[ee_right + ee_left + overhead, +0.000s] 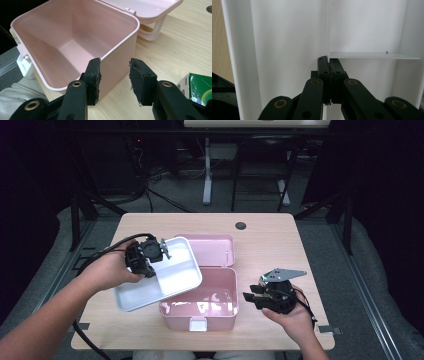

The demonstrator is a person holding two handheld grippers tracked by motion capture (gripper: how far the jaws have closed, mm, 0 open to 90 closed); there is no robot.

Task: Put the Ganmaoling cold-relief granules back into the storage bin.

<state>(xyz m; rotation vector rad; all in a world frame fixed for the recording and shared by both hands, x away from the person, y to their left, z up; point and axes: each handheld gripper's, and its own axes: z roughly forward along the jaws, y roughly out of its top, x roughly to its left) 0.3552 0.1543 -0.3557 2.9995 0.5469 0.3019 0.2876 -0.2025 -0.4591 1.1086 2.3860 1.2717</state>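
Wooden table (270,235), pale grain, seen from its near edge. A round dark hole (241,226) is set in the top near the far edge, right of centre. Grey tape marks lie at the near right corner (330,329) and the near left corner (81,325). A green and white carton (197,87) lies on the table top at the right. Beyond the table, on the grey floor (325,240): the white leg (207,170) of a second desk and loose black cables (165,200).
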